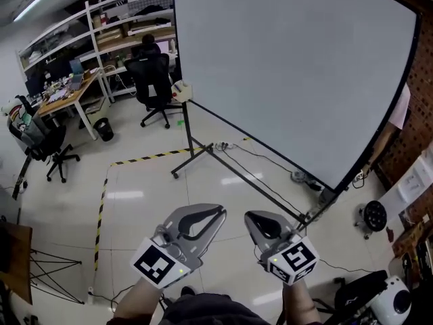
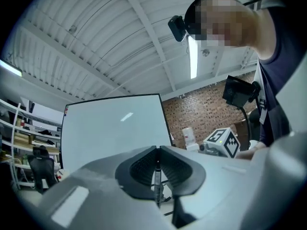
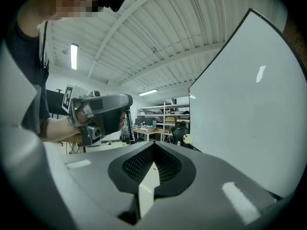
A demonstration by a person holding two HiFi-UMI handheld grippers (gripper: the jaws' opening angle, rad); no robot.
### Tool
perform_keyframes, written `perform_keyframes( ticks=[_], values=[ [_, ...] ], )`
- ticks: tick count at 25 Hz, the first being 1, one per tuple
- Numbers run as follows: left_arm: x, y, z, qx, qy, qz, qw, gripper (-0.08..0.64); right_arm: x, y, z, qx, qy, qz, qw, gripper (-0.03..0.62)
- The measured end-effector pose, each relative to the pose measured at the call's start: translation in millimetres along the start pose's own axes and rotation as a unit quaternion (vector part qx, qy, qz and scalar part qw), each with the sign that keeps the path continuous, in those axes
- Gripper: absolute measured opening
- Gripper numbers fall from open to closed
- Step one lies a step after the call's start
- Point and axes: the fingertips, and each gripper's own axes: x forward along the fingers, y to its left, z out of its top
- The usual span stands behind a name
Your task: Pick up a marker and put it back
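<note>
**Workshop floor with whiteboard: both tools shut and empty, marker not yet located**

Setting: pale glossy floor (image 1: 142,195) edged with black-and-yellow tape (image 1: 145,158). Large whiteboard (image 1: 291,66) on a dark wheeled stand (image 1: 203,151), set at a slant across the middle of the room. Shelving (image 1: 128,26), a cluttered work surface (image 1: 64,97) and a black office chair (image 1: 157,87) at the far left wall.

Left tool (image 1: 218,212): held low in front of the body, pointing toward the board. Jaws closed tip to tip, nothing clamped. Thin dark upright seen through the gap in the left gripper view, read as part of the stand beyond, not a held thing.

Right tool (image 1: 252,217): held low just beside the left one. Jaws likewise together at the tips, only pale background showing in the gap.

Marker: not made out in any view. Likeliest home, by judgement only, a small cream box (image 1: 181,90) fixed to the board's left edge, red spot on its face. Long axis of any marker there impossible to tell.

Governing relation: box well apart from both tools, ahead and to the left. Left tool the nearer of the two. Approach step needed before any grasp. Pick-up not yet begun.
</note>
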Motion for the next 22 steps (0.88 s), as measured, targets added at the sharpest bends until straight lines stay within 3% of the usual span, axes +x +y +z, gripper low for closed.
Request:
perform_keyframes(
  ticks=[7, 12, 19, 22],
  values=[
    [-25.3, 34.8, -3.0, 0.002, 0.009, 0.041, 0.9991, 0.025, 35.2, 13.2, 0.0, 0.003, 0.001, 0.029, 1.000, 0.000],
    [-42.5, 74.7, -9.2, -0.008, -0.006, 0.059, 0.9982, 0.025, 69.3, 19.1, 0.7, -0.013, 0.019, 0.038, 0.999, 0.000],
    [-58.0, 158.5, -24.2, -0.029, -0.033, 0.061, 0.9972, 0.025, 147.4, 11.7, 4.9, -0.034, 0.051, 0.031, 0.998, 0.000],
    [-68.2, 202.7, -39.1, -0.023, -0.022, 0.049, 0.9983, 0.025, 195.0, 10.7, 11.7, -0.041, 0.054, 0.027, 0.997, 0.000]
  ],
)
